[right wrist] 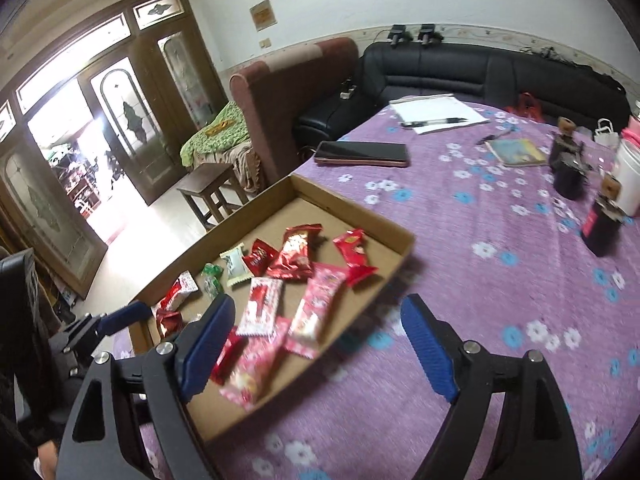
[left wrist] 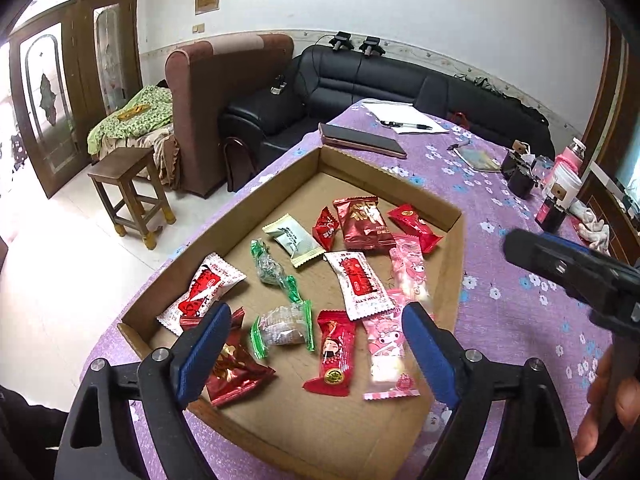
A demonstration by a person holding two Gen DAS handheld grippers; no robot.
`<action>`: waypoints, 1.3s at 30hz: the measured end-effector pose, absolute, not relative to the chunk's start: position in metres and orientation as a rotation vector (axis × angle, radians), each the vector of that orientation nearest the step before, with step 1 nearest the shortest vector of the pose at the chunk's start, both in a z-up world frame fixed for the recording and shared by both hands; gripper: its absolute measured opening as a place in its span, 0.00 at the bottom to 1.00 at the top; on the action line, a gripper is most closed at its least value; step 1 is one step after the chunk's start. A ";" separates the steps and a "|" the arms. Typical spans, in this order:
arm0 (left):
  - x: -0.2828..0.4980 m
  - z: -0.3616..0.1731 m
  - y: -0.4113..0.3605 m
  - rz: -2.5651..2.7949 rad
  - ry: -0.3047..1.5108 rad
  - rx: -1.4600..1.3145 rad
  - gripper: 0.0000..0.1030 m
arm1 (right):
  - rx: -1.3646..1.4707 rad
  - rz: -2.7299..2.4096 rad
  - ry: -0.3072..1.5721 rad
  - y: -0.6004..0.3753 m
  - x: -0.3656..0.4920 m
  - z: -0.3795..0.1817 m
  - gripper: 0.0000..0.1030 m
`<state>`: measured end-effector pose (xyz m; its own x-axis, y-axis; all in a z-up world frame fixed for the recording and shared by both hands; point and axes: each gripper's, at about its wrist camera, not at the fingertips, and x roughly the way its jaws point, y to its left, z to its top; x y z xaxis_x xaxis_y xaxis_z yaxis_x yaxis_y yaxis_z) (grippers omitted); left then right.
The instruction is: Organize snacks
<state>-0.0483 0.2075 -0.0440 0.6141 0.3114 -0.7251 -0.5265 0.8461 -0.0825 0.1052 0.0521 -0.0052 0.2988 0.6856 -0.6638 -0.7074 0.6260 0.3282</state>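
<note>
A shallow cardboard tray point(left wrist: 454, 256) lies on the purple flowered tablecloth and holds several wrapped snacks: red packets, pink packets point(left wrist: 386, 354), green-ended candies point(left wrist: 280, 326) and a white packet point(left wrist: 294, 240). My left gripper point(left wrist: 316, 350) is open and empty, hovering over the near part of the tray. My right gripper point(right wrist: 318, 350) is open and empty, over the tray's right edge point(right wrist: 394, 266); it also shows at the right of the left wrist view point(left wrist: 572, 272). The snacks show in the right wrist view too point(right wrist: 294, 258).
On the table beyond the tray lie a phone point(left wrist: 362, 141), a notepad with pens point(left wrist: 404, 118), a small booklet point(right wrist: 516, 152), dark bottles point(right wrist: 568, 168) and a white cup point(right wrist: 630, 182). A wooden stool point(left wrist: 128, 196), a brown armchair and a black sofa point(left wrist: 360, 76) stand behind.
</note>
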 end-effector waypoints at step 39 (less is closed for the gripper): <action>-0.093 -0.005 0.161 0.589 0.670 -0.230 0.99 | 0.010 0.864 0.843 -0.049 0.040 -0.025 0.87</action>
<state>-0.0931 0.1611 -0.0055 0.6296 0.4375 -0.6420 -0.5807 0.8140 -0.0148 0.0396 -0.0492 -0.0254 0.3553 0.6726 -0.6491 -0.6655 0.6697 0.3296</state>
